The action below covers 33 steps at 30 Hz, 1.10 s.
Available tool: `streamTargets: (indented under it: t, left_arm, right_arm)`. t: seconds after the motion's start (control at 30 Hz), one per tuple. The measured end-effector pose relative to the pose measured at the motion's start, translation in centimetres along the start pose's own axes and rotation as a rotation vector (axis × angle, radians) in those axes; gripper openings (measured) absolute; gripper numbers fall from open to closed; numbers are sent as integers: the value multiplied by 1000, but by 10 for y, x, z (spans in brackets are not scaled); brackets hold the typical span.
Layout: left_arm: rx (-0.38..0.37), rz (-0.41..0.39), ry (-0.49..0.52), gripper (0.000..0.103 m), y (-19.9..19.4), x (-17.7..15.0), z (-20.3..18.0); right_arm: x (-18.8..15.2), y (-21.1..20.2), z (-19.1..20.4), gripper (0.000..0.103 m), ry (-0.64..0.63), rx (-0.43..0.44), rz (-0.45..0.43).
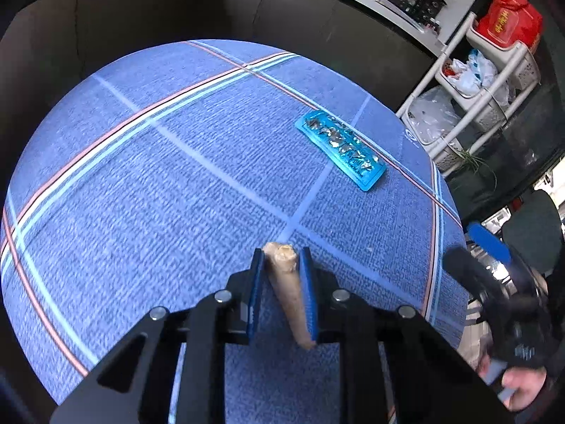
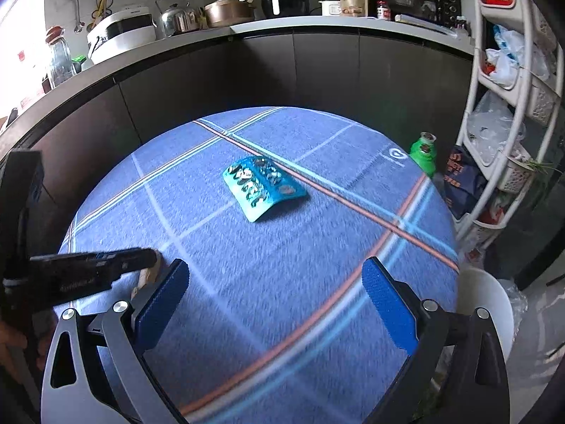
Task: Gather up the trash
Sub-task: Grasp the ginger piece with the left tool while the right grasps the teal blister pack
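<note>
Left wrist view: my left gripper point(image 1: 280, 265) is nearly closed, its blue pads pinching a tan paper roll point(image 1: 287, 293) over the blue plaid tablecloth point(image 1: 159, 194). One piece of trash is thus in hand; the emptied blue blister pack point(image 1: 340, 148) lies well beyond the roll, uncollected.

Right wrist view: my right gripper point(image 2: 275, 296) stands wide open and empty, aimed at the blister pack point(image 2: 263, 185). Nothing lies between them. Beyond the pack, at the cloth's edge, stands a green bottle point(image 2: 423, 153).
</note>
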State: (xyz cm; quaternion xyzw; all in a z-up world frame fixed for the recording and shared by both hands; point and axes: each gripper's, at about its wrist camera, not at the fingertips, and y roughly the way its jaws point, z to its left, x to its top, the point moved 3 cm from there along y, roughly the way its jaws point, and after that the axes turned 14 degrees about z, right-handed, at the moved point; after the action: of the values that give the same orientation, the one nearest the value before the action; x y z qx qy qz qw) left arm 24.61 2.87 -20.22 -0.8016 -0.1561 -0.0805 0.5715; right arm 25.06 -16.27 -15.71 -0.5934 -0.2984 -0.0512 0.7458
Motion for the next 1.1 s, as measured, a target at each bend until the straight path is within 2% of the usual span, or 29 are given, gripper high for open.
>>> streamTargets:
  t: [0.17, 0.2, 0.23, 0.3, 0.5, 0.7, 0.77, 0.8, 0.83, 0.9, 0.97, 1.03, 1.1]
  left_arm:
    - [-16, 24, 49, 22, 1, 5, -2]
    - [-20, 23, 51, 26, -2, 4, -2]
    - [-25, 21, 56, 35, -5, 2, -1]
    - [-27, 14, 72, 40, -11, -1, -2]
    - [-26, 48, 116, 38, -6, -8, -8]
    - [-43, 52, 104, 35, -1, -2, -6]
    - [-39, 49, 108, 34, -1, -2, -7]
    - [-35, 48, 110, 33, -1, -2, -6]
    - [-31, 48, 112, 32, 0, -2, -7]
    - [-26, 48, 115, 32, 1, -1, -9]
    - [-28, 49, 109, 32, 3, 2, -9]
    - [-28, 50, 106, 32, 7, 6, -12]
    - [-23, 50, 110, 32, 9, 7, -16]
  right_arm:
    - [34, 33, -4, 94, -52, 7, 51]
    - [40, 39, -4, 94, -60, 11, 62]
    - [46, 45, -4, 94, -71, 15, 73]
    - [57, 59, 0, 94, -103, 37, 102]
    - [82, 86, 12, 93, -190, 71, 131]
    - [93, 102, 15, 90, -254, 49, 160]
    - [94, 107, 15, 84, -258, 43, 178]
    - [94, 105, 16, 70, -265, 39, 170]
    - [93, 104, 17, 64, -271, 31, 167]
    - [90, 100, 18, 60, -265, 55, 169]
    - [88, 91, 16, 50, -245, 70, 142]
    - [89, 77, 10, 28, -198, 71, 103]
    - [86, 65, 4, 15, -150, 100, 83]
